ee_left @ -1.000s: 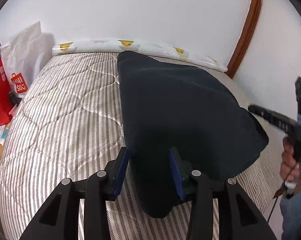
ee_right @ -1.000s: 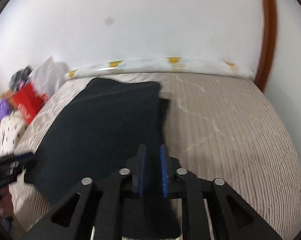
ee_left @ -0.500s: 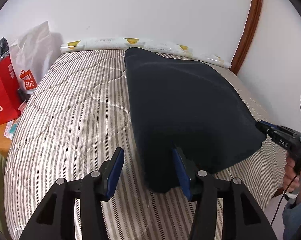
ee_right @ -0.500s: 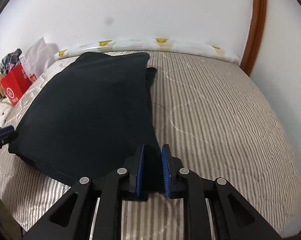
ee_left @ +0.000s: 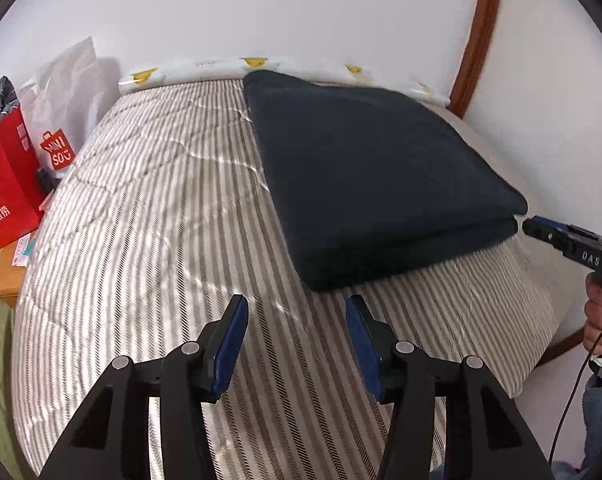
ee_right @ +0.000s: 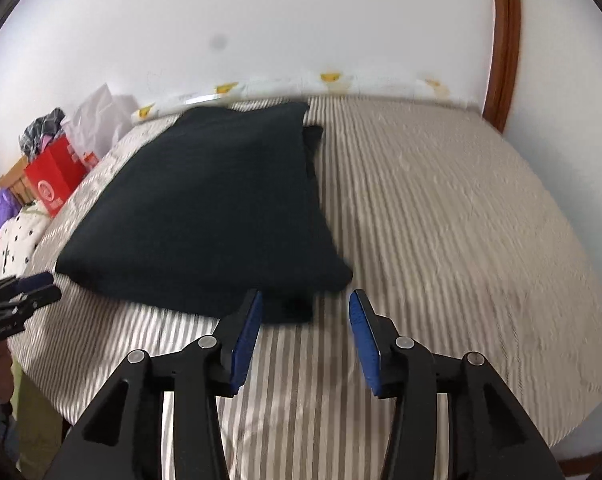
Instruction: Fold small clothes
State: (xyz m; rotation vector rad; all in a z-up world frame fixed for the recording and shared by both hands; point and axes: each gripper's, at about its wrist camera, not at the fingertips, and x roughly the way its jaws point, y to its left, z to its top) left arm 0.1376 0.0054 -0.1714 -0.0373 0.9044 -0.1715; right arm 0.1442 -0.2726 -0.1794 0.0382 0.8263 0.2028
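On the striped bed (ee_left: pixel 149 216), a dark garment (ee_left: pixel 373 184) lies doubled over on itself, its two layers showing at the near edge, toward the side by the wall and wooden trim. Both tools are free of it: the left tool (ee_left: pixel 297 336) stands wide and empty just short of the near corner, and the right tool (ee_right: pixel 305 332) is wide too, its fingers either side of the cloth's near edge without gripping. One fold looks set down – the step in hand seems to be letting go. Next likely comes a fresh grip on an edge for a second fold, with both layers pinched together so they don't slide apart.
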